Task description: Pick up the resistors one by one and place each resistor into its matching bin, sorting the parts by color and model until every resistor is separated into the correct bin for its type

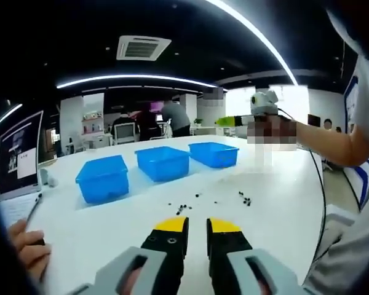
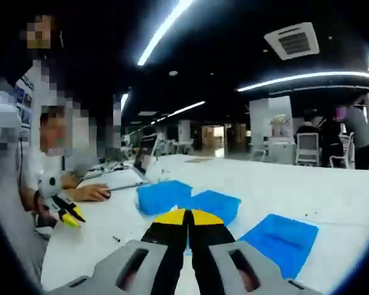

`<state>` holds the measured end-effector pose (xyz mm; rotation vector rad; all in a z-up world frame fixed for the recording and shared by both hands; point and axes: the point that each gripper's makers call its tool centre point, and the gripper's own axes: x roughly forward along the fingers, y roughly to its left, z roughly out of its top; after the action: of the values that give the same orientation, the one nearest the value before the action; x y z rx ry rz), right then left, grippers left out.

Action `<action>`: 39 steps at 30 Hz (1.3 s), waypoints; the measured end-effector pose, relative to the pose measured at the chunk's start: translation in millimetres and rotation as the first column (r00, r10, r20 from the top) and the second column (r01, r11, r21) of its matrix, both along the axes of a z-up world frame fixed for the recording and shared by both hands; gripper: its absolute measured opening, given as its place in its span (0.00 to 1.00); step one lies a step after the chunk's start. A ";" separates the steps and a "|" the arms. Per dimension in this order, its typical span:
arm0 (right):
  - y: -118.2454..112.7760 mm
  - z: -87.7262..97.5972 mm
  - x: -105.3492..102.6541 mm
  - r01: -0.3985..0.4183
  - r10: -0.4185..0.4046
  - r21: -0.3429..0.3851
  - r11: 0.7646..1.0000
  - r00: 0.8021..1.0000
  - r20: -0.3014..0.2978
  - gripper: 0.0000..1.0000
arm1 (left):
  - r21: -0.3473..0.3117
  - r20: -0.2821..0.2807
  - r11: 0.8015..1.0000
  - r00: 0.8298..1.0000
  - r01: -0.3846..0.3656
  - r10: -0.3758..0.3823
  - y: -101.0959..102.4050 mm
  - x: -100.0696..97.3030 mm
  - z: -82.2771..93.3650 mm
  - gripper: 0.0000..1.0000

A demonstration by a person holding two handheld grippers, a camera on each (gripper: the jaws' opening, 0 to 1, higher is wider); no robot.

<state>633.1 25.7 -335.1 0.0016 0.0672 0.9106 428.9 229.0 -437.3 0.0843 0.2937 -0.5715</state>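
Three blue bins stand in a row on the white table (image 1: 277,184): left bin (image 1: 103,178), middle bin (image 1: 163,163), right bin (image 1: 214,153). Small dark resistors (image 1: 181,209) lie scattered in front of them, with more resistors (image 1: 246,200) to the right. My left gripper (image 1: 198,226) hovers low over the near table, its yellow-tipped jaws a little apart with nothing between them. My right gripper (image 1: 224,121) is held high at the right. In the right gripper view, my right gripper (image 2: 186,213) has its jaws together above the bins (image 2: 215,204); the left gripper (image 2: 71,216) shows at the left.
A laptop (image 1: 18,160) stands at the table's left edge, with a pen (image 1: 34,209) and another person's hand (image 1: 27,246) beside it. A black cable (image 1: 320,184) hangs from the right gripper. People sit at desks (image 1: 147,123) in the background.
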 end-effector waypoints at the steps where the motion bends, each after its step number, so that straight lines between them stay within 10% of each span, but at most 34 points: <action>1: -10.9 -1.0 7.8 0.062 -0.062 -0.013 0.998 0.998 0.015 0.04 | 0.000 0.000 1.000 1.000 0.003 -0.003 -1.5 0.0 0.2 0.15; 9: -42.4 -21.0 28.5 0.196 -0.197 -0.070 0.978 0.980 0.001 0.05 | -0.005 0.003 1.000 1.000 0.004 -0.004 -2.0 0.6 1.0 0.15; 13: -58.0 -38.6 41.3 0.278 -0.285 -0.136 0.951 0.958 -0.035 0.25 | -0.005 0.004 1.000 1.000 0.000 0.000 -0.2 0.8 1.6 0.15; 23: -56.7 -32.8 37.8 0.262 -0.268 -0.120 0.957 0.963 -0.033 0.22 | -0.006 0.006 1.000 1.000 0.004 -0.004 -0.3 -2.4 2.0 0.15; 39: 2.4 -21.8 -3.6 0.103 -0.087 -0.307 0.946 0.994 0.065 0.20 | -0.020 0.008 1.000 1.000 -0.003 0.003 3.6 -6.0 -1.2 0.15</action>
<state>629.5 28.1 -356.9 -0.3087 0.1619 0.7949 422.9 232.6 -438.4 0.0667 0.2798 -0.5708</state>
